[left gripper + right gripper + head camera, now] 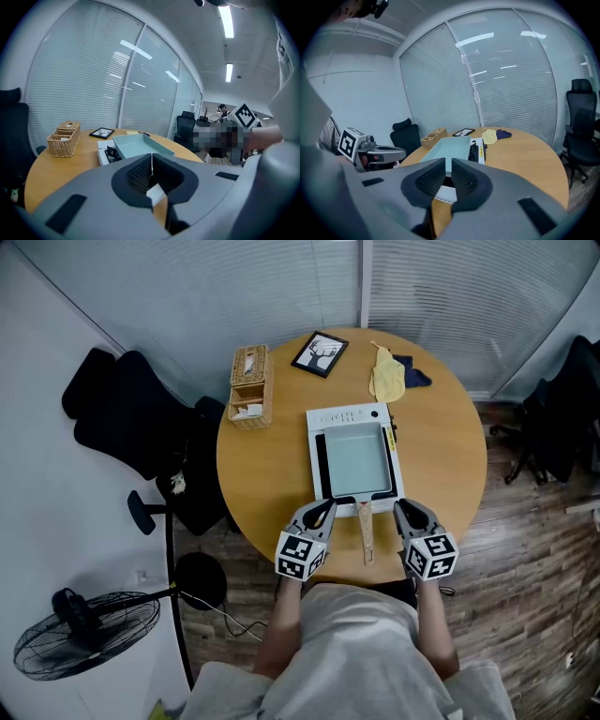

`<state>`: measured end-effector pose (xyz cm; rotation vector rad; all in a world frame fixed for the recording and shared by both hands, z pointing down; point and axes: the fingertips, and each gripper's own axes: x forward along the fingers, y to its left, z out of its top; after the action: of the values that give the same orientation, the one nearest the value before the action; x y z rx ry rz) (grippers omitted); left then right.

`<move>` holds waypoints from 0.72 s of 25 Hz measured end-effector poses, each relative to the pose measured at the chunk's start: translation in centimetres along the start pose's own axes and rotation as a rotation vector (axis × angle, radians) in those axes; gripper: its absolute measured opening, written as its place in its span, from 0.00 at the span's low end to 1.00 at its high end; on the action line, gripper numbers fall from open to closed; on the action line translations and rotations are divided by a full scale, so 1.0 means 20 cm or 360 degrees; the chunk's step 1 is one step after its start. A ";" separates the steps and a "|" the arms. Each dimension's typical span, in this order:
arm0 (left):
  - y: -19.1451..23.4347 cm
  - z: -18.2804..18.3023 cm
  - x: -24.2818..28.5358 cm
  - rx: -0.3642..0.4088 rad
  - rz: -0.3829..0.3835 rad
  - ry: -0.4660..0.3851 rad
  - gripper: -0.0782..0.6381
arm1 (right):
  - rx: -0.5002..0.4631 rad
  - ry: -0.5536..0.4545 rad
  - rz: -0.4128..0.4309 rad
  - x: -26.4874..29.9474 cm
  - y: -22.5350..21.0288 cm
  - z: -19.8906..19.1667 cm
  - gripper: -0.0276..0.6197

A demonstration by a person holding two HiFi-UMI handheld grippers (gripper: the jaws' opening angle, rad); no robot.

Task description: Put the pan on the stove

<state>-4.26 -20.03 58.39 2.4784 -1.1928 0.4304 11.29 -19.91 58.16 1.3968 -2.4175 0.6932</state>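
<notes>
A pale teal rectangular pan (354, 463) sits on the white stove (347, 415) in the middle of the round wooden table (272, 474). Its wooden handle (366, 532) points toward me. My left gripper (325, 509) hovers at the stove's near left corner, my right gripper (403, 510) at the near right corner, one on each side of the handle. In the left gripper view the left gripper (151, 160) has its pads touching and empty, with the pan (140, 146) just ahead. In the right gripper view the right gripper (450, 164) has its pads almost together, nothing between them, and the pan (452, 147) is in front.
A wicker basket (250, 385), a framed picture (320, 353), a yellow cloth (386, 376) and a dark blue cloth (415, 374) lie at the table's far side. A black office chair (141, 418) stands to the left, a floor fan (75, 634) at lower left, more chairs (553, 427) on the right.
</notes>
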 end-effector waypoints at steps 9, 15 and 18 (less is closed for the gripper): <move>-0.03 0.00 0.01 0.0039 -0.0051 0.0028 0.15 | -0.0071 0.0023 0.0026 0.03 0.01 0.03 0.08; -0.02 0.00 0.01 0.0032 -0.0049 0.0017 0.15 | -0.0092 0.0029 0.0029 0.04 0.02 0.04 0.08; -0.01 0.00 0.00 0.0031 -0.0029 0.0021 0.15 | -0.0086 0.0036 0.0034 0.04 0.03 0.03 0.08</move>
<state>-4.10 -19.98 58.44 2.4971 -1.1659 0.4547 10.42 -20.61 57.88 1.3371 -2.4187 0.6401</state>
